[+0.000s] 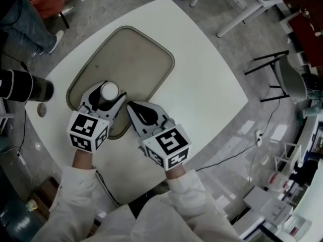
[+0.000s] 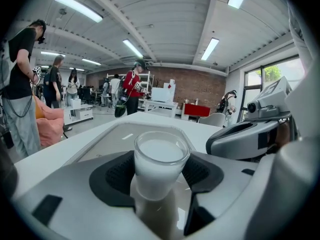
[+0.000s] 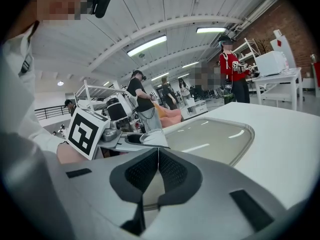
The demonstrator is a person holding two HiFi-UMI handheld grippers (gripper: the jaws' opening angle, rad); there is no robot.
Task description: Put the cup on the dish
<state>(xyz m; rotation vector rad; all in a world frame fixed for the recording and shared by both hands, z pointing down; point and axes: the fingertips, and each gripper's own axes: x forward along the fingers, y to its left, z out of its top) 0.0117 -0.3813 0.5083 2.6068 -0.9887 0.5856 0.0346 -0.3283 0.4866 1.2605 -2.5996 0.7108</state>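
Observation:
A small clear cup [image 1: 110, 90] filled with white stands upright between the jaws of my left gripper [image 1: 106, 97], over the near corner of the dish [image 1: 128, 59], a flat beige tray with a raised rim. In the left gripper view both black pads [image 2: 114, 176] press the sides of the cup [image 2: 159, 159], and the tray [image 2: 112, 136] stretches ahead. Whether the cup rests on the tray or hangs just above it I cannot tell. My right gripper [image 1: 146, 116] is shut and empty on the white table beside the tray's near edge; its view shows the closed jaws [image 3: 158, 171] and the tray [image 3: 212, 139].
The white table [image 1: 202, 95] has its near edge close under my wrists. A black cylinder [image 1: 25, 86] and a small round disc [image 1: 41, 110] lie off the table's left side. People stand beyond the table, and chairs [image 1: 287, 77] are to the right.

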